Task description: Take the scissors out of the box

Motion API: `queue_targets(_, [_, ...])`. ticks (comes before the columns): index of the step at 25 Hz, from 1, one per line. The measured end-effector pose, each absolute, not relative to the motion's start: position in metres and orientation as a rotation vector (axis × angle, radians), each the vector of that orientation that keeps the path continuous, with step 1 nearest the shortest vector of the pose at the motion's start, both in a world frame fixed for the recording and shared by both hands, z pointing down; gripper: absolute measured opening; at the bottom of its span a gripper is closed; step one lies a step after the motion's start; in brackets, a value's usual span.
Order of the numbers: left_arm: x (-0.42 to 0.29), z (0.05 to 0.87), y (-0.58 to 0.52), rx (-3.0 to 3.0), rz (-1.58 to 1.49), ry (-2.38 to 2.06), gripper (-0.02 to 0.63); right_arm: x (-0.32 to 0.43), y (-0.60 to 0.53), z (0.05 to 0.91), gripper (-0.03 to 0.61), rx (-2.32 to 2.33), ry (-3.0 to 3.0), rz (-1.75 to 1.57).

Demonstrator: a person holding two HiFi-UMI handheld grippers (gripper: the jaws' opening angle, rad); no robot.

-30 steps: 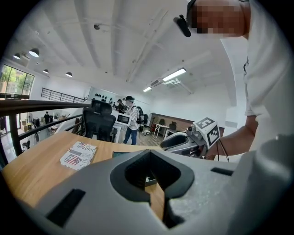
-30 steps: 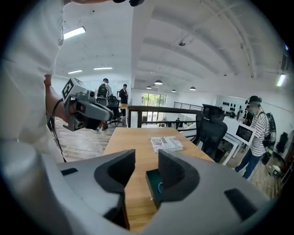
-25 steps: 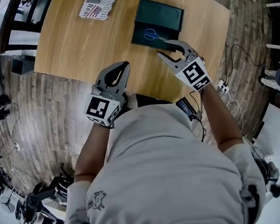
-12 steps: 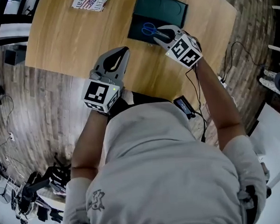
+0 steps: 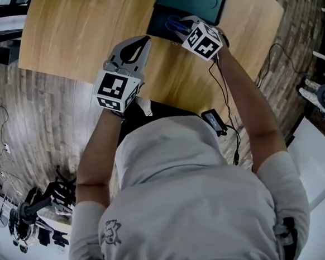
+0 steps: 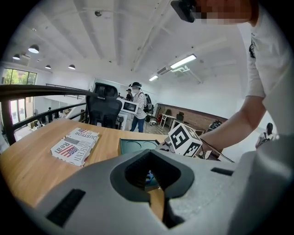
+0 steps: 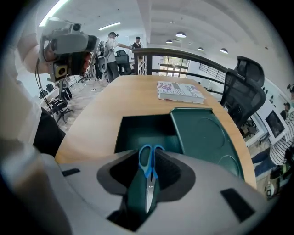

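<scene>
Pointing the right gripper point(image 5: 181, 24) steeply down into the open dark green box point(image 7: 138, 131), with its marker cube point(image 5: 202, 41) turned up toward the head camera. Holding the jaws partly apart and straddling the scissors point(image 7: 148, 172) without visibly pressing on them; grasping nothing as yet. Showing, in the right gripper view, the blue handles point(image 7: 147, 156) pointing away from the camera and the bare metal blades running back along the gap between the jaws, with a strip of box floor visible beside them on the left. Finding the scissors lying flat on the floor of the box, not lifted.

Resting the box on the wooden table point(image 5: 76, 32), near the edge closest to the person, with the flat green lid point(image 7: 206, 137) lying open alongside and touching the box's right rim in the right gripper view.

Hovering the left gripper point(image 5: 144, 41) just left of the box over bare tabletop, pointing only slightly downward, jaws clenched tip to tip and carrying nothing. Framing, in the left gripper view, a sliver of wood and a speck of blue through the opening behind the closed tips.

Also showing a folded newspaper point(image 6: 73, 146) farther back on the table, well apart from the box, and, beyond the table, a black office chair point(image 6: 103, 108) and a standing person point(image 6: 138, 105).
</scene>
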State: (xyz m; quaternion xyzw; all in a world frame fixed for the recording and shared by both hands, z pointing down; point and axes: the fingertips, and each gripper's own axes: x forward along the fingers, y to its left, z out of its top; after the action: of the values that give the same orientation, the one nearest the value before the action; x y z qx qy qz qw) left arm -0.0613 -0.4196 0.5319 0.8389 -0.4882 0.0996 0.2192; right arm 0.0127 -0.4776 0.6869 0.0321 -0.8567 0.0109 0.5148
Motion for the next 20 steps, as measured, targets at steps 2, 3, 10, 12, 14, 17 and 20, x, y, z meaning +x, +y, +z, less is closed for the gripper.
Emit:
queue_targets(2, [-0.060, 0.539, -0.424, 2.323, 0.289, -1.342, 0.005, 0.011, -0.478, 0.695, 0.115, 0.066, -2.040, 0.013])
queue_targets(3, [-0.059, 0.542, -0.425, 2.325, 0.297, -1.337, 0.005, 0.010, -0.479, 0.699, 0.115, 0.063, -2.034, 0.007])
queue_targets(10, [-0.053, 0.561, -0.435, 2.315, 0.326, -1.315, 0.005, 0.007, -0.486, 0.724, 0.126, 0.069, -1.995, 0.000])
queue_targets(12, [-0.052, 0.565, -0.435, 2.313, 0.329, -1.306, 0.005, 0.005, -0.485, 0.730, 0.126, 0.058, -1.987, 0.003])
queue_targets(14, [-0.051, 0.568, -0.434, 2.311, 0.332, -1.299, 0.005, 0.004, -0.482, 0.737, 0.123, 0.044, -1.975, 0.014])
queue_targets(17, [-0.052, 0.573, -0.436, 2.304, 0.332, -1.298, 0.005, 0.003, -0.480, 0.745, 0.114, 0.038, -1.974, 0.041])
queue_targets(20, [-0.055, 0.575, -0.437, 2.299, 0.327, -1.303, 0.005, 0.002, -0.483, 0.747, 0.102, 0.068, -2.005, 0.072])
